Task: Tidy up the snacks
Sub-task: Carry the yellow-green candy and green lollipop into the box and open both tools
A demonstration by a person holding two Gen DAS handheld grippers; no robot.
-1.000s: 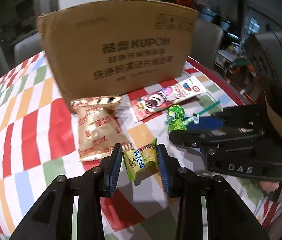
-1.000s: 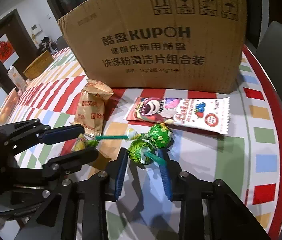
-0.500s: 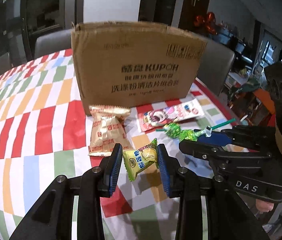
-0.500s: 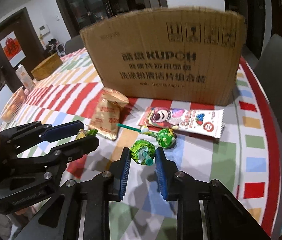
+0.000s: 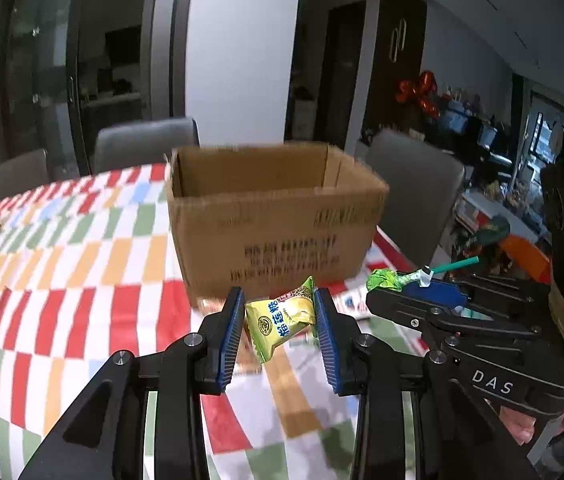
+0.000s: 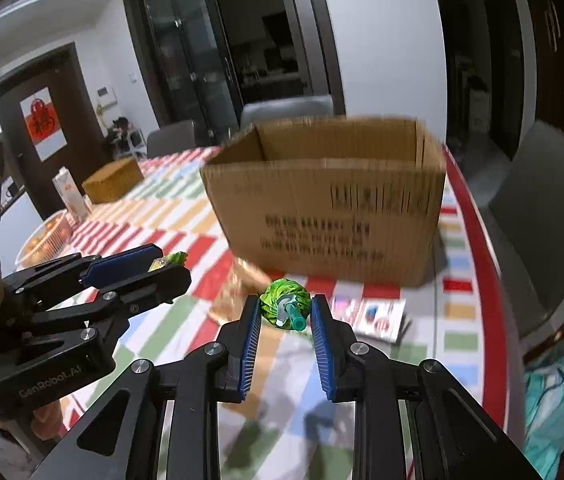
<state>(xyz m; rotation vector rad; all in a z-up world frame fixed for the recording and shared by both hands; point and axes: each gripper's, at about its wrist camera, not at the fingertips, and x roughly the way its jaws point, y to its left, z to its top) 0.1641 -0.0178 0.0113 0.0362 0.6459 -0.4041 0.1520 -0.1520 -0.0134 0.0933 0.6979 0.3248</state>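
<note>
Low in the centre of the left wrist view, the left gripper (image 5: 277,312) clamps its blue ribbed pads on a small yellow-green foil candy packet (image 5: 280,319), which hangs clear above the red, orange, green and white checked tablecloth (image 5: 61,280). Printing on the packet is partly covered by the pads and cannot be read in full. Behind it, in the middle of the frame, stands an open brown cardboard box (image 5: 277,220); its dark lettering is smeared by blur, and only the far inner walls show, so the floor of the box is out of sight. Just under the box's near edge, pale wrappers lying on the cloth are mostly masked by the fingers and too blurred to make out.

At centre right of the same view the right gripper (image 5: 398,284) enters from the side, its far finger hidden behind the near one. A green-wrapped lollipop (image 5: 386,279) sticks out at its tip, the teal stick pointing toward the upper right. A bit of a person's hand (image 5: 516,426) shows at the lower right, cut off by the gripper body.

From the right wrist view that gripper is clenched on the lollipop's crinkled green head, the stick end pointing at the lens. A flat white snack wrapper (image 6: 374,314) lies on the cloth below the box, half covered by the right finger.
</note>
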